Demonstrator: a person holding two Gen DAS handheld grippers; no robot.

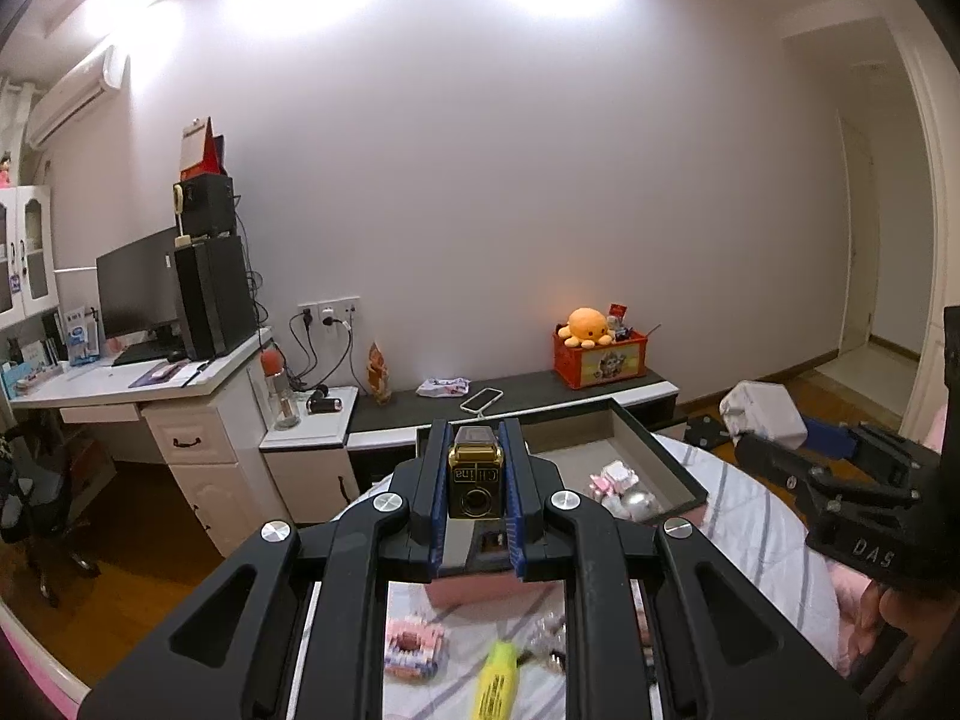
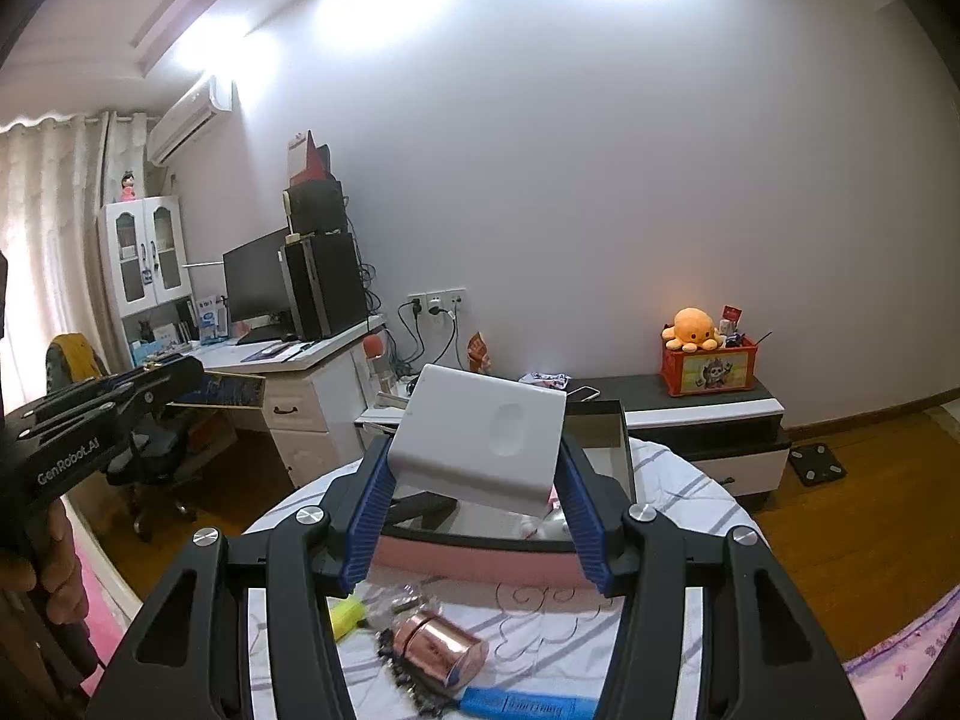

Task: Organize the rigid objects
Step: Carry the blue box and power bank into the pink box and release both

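Observation:
My left gripper point(image 1: 474, 468) is shut on a small gold and black box point(image 1: 474, 480) with a round lens, held above the bed. My right gripper point(image 2: 477, 474) is shut on a white rectangular box point(image 2: 480, 438), tilted, held over a shallow grey tray box point(image 2: 618, 450). That tray point(image 1: 678, 468) holds small pink and silver items point(image 1: 618, 483). The right gripper with its white box point(image 1: 765, 414) also shows at the right of the left wrist view. The left gripper point(image 2: 198, 387) shows at the left of the right wrist view.
On the striped bedsheet point(image 2: 678, 480) lie a yellow highlighter point(image 1: 495, 684), a pink toy point(image 1: 414, 648), a copper-coloured cylinder point(image 2: 441, 648) and a blue marker point(image 2: 528, 705). Beyond stand a desk with monitor point(image 1: 138, 288), a low dark cabinet point(image 1: 528, 390) and a red crate with a plush octopus point(image 1: 591, 330).

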